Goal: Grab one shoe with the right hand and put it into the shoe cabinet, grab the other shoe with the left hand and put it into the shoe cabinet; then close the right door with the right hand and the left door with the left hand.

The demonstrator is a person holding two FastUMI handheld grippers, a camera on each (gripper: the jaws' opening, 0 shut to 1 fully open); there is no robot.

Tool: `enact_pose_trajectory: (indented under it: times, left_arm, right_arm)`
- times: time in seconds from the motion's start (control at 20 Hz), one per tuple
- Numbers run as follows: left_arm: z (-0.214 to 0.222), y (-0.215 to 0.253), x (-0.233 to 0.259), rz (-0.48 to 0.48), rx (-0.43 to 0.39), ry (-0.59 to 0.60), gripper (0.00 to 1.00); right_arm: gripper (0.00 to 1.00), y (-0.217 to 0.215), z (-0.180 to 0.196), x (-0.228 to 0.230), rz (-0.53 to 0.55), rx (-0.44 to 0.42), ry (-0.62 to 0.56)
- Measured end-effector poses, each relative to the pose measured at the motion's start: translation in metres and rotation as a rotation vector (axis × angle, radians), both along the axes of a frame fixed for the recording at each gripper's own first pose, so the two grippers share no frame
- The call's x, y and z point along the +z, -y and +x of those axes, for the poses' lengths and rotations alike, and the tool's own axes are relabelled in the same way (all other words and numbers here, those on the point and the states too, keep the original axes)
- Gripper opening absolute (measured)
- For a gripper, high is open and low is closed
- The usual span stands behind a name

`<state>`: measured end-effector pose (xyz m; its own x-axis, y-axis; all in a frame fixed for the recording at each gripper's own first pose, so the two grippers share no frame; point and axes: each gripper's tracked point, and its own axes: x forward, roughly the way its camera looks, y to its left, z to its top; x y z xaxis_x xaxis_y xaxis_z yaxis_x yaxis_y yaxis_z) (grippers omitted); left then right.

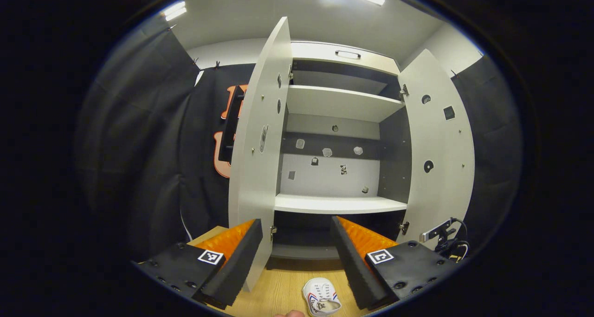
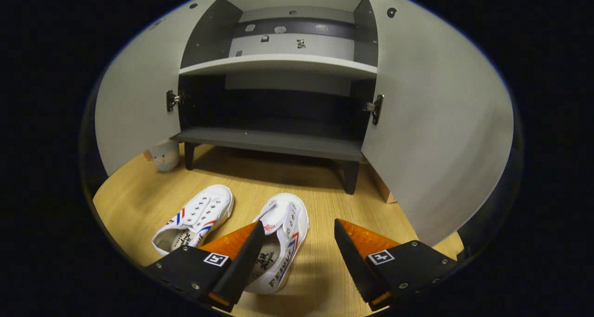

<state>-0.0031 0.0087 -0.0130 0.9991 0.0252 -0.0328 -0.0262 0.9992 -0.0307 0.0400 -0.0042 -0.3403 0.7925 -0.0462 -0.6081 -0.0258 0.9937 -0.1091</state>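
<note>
Two white canvas shoes lie on the wooden floor before the shoe cabinet (image 2: 278, 140). In the right gripper view the left shoe (image 2: 197, 217) and the right shoe (image 2: 283, 242) point toward the cabinet. My right gripper (image 2: 299, 252) is open low over the floor, its left finger above the right shoe's opening, nothing clasped. In the left gripper view my left gripper (image 1: 297, 252) is open and held higher, facing the cabinet's shelves (image 1: 338, 204), with one shoe (image 1: 321, 297) below it. Both cabinet doors, left door (image 1: 257, 136) and right door (image 1: 438, 145), stand wide open.
A small pale cup-like object (image 2: 163, 155) sits on the floor by the cabinet's left leg. A cardboard-coloured box edge (image 2: 385, 189) shows behind the right door. A camera on cables (image 1: 443, 236) stands near the right door. Dark curtains surround the booth.
</note>
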Motion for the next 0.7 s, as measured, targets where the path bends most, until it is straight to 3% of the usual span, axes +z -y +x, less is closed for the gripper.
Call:
enact_pose_trajectory:
  times: [0.25, 0.55, 0.7]
  left_arm:
    - [0.000, -0.006, -0.004, -0.008, 0.013, -0.012, 0.97]
    - [-0.001, -0.005, -0.005, -0.001, 0.008, -0.021, 0.96]
    - [-0.003, -0.005, -0.006, 0.006, 0.012, -0.026, 0.96]
  right_arm:
    - [0.91, 0.008, -0.008, -0.034, -0.046, 0.023, -0.076]
    - [0.83, 0.006, 0.012, -0.054, -0.012, 0.005, -0.102]
    - [0.73, 0.007, 0.022, -0.062, 0.000, -0.004, -0.108]
